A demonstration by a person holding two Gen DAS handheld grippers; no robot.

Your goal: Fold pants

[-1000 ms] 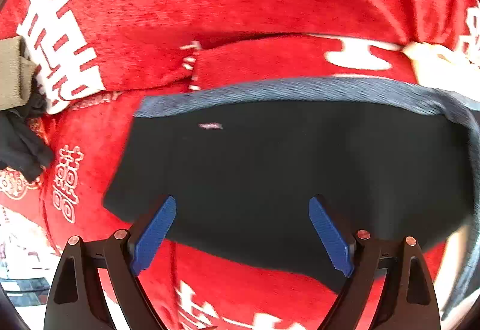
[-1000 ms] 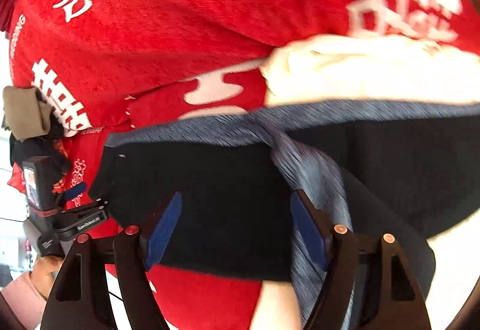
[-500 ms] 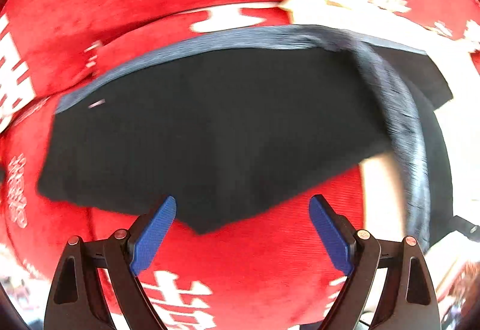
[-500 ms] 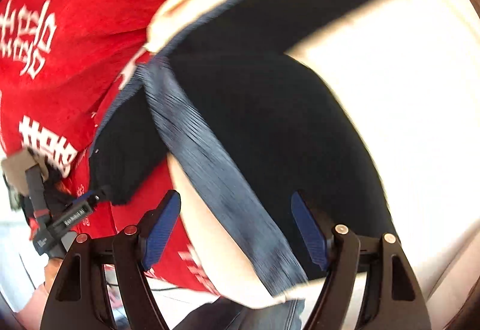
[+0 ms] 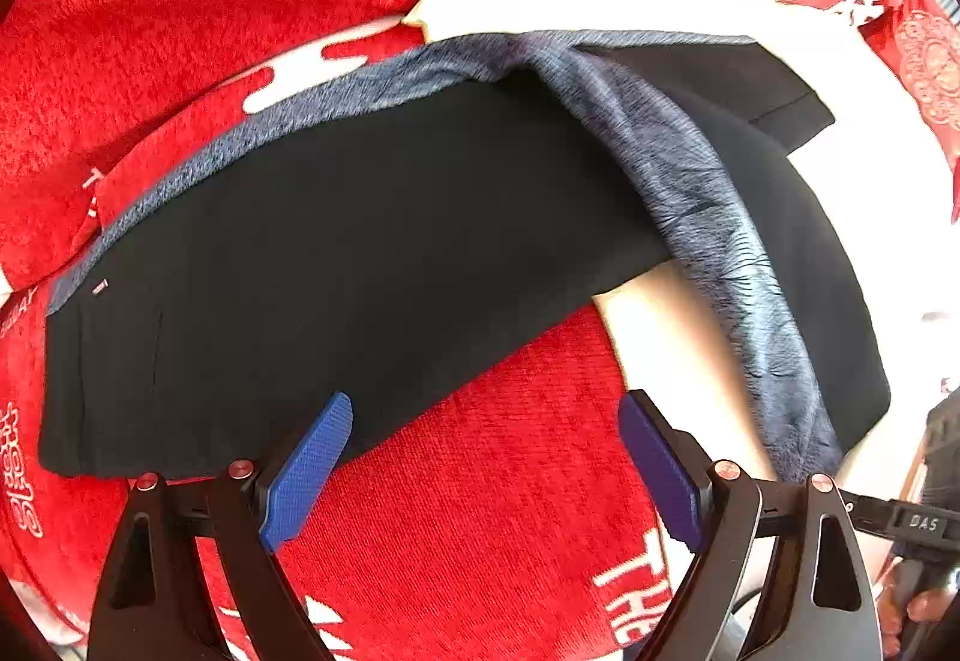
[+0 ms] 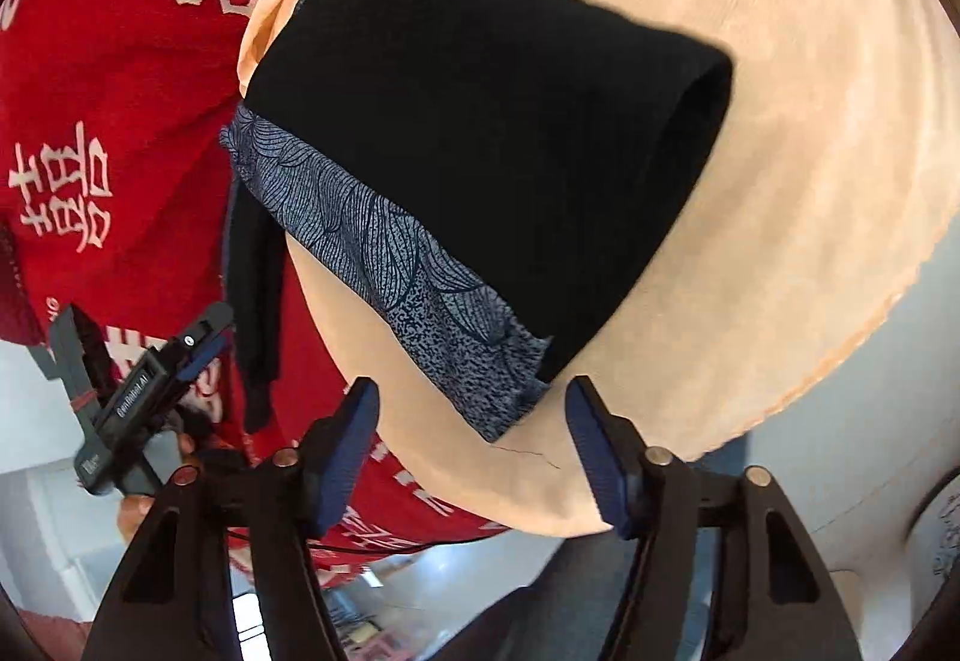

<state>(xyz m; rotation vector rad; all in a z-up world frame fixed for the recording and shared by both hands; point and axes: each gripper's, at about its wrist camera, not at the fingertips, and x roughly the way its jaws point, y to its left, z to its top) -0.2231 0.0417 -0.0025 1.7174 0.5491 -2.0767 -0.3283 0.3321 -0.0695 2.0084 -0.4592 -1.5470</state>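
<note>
1. Fingers (image 5: 480, 469) of my left gripper stand wide apart, holding nothing, above the red cloth (image 5: 510, 481); the black pants (image 5: 360, 253) lie partly doubled beyond.
2. Right fingers (image 6: 471, 445) have just been closing, nothing between them, near the patterned waistband (image 6: 390, 265), seemingly; folding remains.

A red plush cloth (image 5: 510, 481) printed with white characters spreads beneath and ahead of the left gripper, filling most of that view in bright, even light. A cream-coloured cover (image 6: 810, 181) with a scalloped edge lies ahead of the right gripper and overlaps the red cloth to its left. Below and to the right of that edge, a pale grey floor (image 6: 840, 457) shows. At the lower right rim stands a white rounded object with a faint drawing, too blurred to identify.
</note>
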